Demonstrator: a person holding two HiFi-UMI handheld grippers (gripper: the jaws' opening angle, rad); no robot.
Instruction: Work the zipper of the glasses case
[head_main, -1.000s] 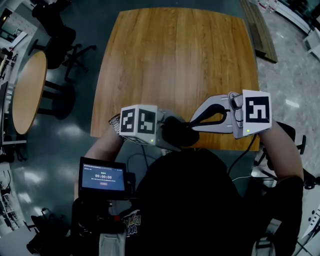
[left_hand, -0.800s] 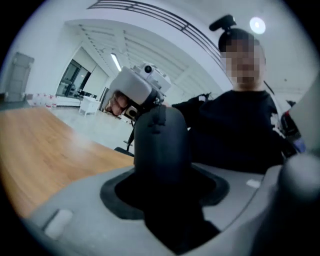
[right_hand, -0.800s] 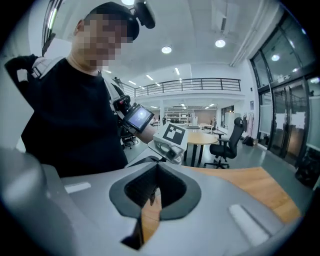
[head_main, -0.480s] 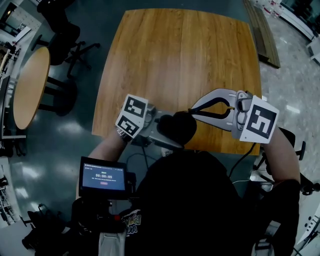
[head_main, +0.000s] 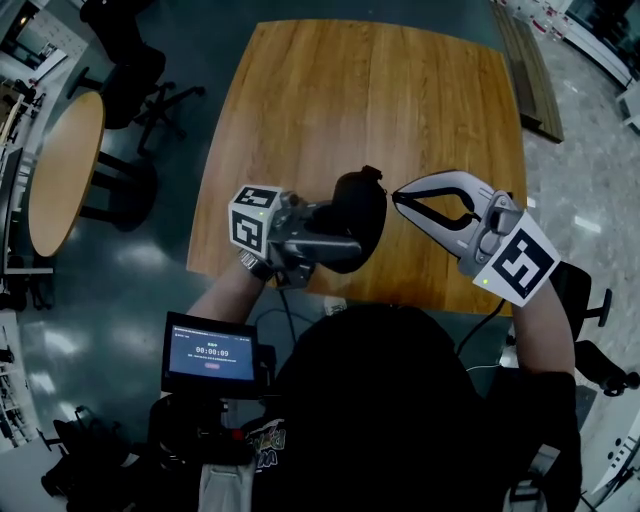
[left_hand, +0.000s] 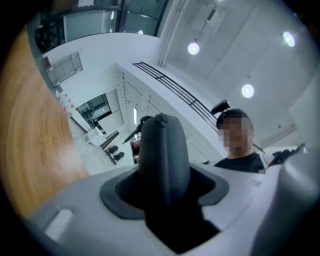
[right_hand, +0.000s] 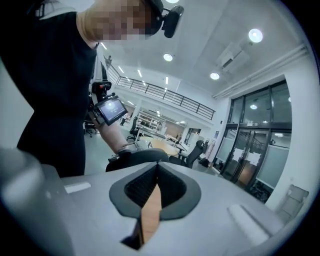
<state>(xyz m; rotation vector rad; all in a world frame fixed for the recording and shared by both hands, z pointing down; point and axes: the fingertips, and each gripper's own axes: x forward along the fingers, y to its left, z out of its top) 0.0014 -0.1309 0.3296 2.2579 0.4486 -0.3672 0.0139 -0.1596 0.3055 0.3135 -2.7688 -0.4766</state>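
Seen from the head view, the left gripper (head_main: 335, 240) holds the dark glasses case (head_main: 362, 203) above the near edge of the wooden table (head_main: 400, 90), with the tips of the right gripper (head_main: 398, 196) just beside it. In the left gripper view the jaws are clamped on the glasses case (left_hand: 162, 150), which stands upright. In the right gripper view the jaws are pressed together and empty, and the glasses case (right_hand: 137, 157) is just ahead.

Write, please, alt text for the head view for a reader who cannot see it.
Seen from above, the left gripper clamps a dark glasses case over the near edge of a wooden table. The right gripper, jaws shut, points its tips at the case's right side, close beside it.
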